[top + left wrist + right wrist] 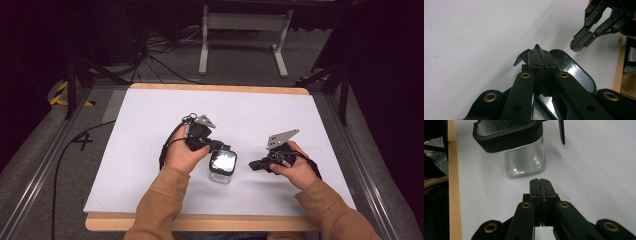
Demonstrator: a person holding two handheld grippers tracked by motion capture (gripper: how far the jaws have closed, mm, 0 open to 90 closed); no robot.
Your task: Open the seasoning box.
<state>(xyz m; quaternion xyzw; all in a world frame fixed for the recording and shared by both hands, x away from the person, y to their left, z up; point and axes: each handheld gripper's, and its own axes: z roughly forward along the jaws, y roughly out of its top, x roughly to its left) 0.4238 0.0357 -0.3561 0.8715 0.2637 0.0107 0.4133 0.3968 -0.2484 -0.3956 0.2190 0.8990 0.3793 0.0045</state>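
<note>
Near edge of the table (pixel 150 150): two sleeved forearms come in, one hand-held gripper in each hand.

Left hand-held gripper (pixel 216 145): jaws pressed together. In the left gripper view the tips (pixel 539 53) meet at a small black flap standing up from the lid (pixel 574 72) of the jar (pixel 222 167). It looks pinched between the pads, though the contact is too tight and dark to be sure. The gripper rides directly over the jar, pointing toward the table's right edge.

The jar: clear, squarish, rounded corners, black-rimmed glossy lid. It stands upright on the white sheet, a little left of middle and closer to the near edge than the far one. Seen from the right gripper view (pixel 524 161), the glass body looks empty and the lid sits on.

Right hand-held gripper (pixel 256 164): jaws pressed together on nothing (pixel 541 182), held low over the table, tips aimed at the jar's side from the right-edge side, just beside it, not touching. The left gripper view shows its tips (pixel 580 44) beyond the lid, apart from it.

Relation that matters: the jar lies straight ahead of the right gripper's jaws, with its flat side wall facing them. The left gripper is the nearer one, already on the lid. Judgement: lid work in hand; the right would need to spread its jaws to brace the body.

Far half of the table: bare white sheet to the far edge.
</note>
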